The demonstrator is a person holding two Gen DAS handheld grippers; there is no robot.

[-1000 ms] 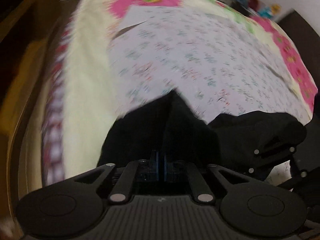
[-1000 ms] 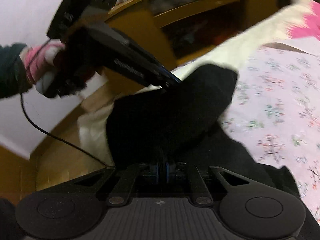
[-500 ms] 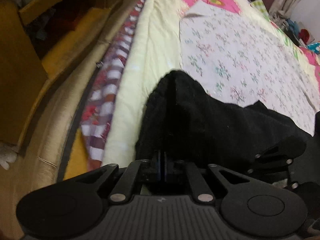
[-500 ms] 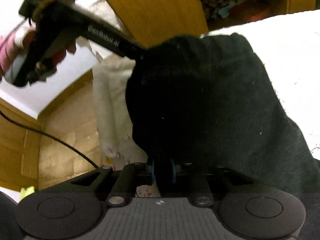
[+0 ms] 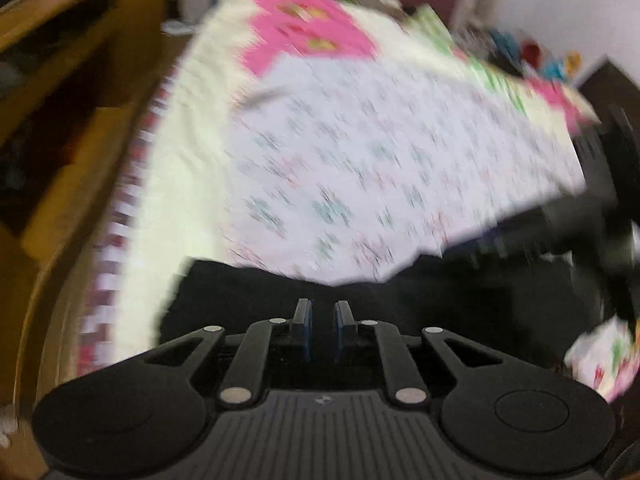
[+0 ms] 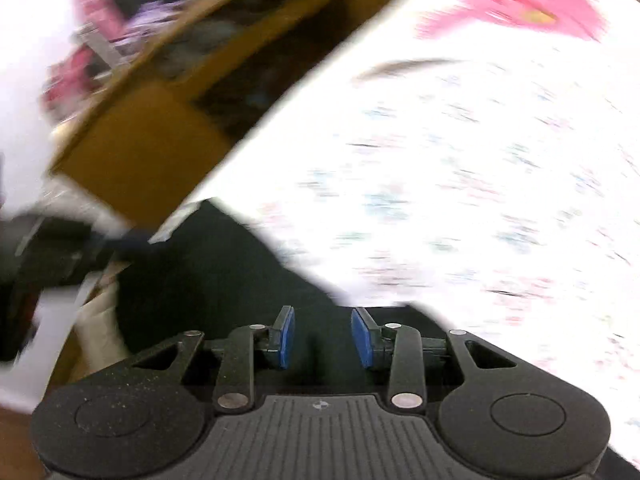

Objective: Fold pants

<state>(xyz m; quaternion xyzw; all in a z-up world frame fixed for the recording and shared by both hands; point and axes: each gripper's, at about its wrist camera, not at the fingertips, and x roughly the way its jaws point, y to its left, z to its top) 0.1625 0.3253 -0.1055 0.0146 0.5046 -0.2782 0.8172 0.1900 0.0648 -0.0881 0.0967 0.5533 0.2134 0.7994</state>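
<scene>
- Where both wrist views are smeared by motion blur, the bed (image 5: 172,208) fills most of each frame, its cream cover running along the left edge beside a wooden shelf unit (image 5: 60,128).
- Floral sheet (image 5: 380,168) lies over the middle of the bed; a pink patterned patch (image 5: 304,36) sits toward the far end.
- Black pants (image 5: 248,300) lie on the near edge of the bed, spread from the near left corner across to the right, partly over the floral sheet's near border; in the right wrist view the pants (image 6: 224,280) sit at the same near edge.
- Left gripper (image 5: 321,314): jaws slightly parted, a narrow gap between the blue pads, nothing held; it hovers over the pants.
- Right gripper (image 6: 323,326): jaws spread wider, blue pads well apart, nothing between them; black fabric shows below.
</scene>
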